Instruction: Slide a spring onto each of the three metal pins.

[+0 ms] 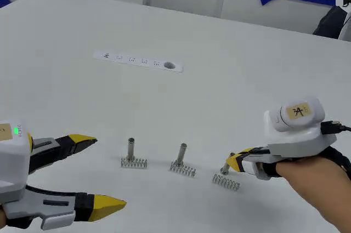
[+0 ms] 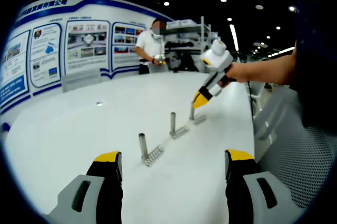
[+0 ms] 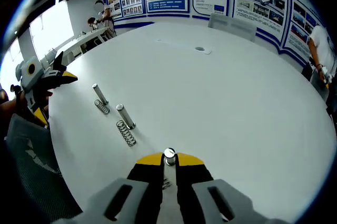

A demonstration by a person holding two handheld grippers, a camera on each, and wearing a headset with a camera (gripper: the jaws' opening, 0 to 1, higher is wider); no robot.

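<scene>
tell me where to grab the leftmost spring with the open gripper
Pinch the leftmost spring across its middle coils, coming from above and the near side: it lies flat on the table, and its pin stands upright right behind it.

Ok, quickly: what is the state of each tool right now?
Left tool: open, holding nothing.
Right tool: closed on the top of one metal pin.

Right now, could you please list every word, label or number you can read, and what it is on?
"A", as best I can tell: tan sticker on the right gripper, shut on a pin.
Wall posters: text too small to read.
Label on the left gripper: blurred.
</scene>
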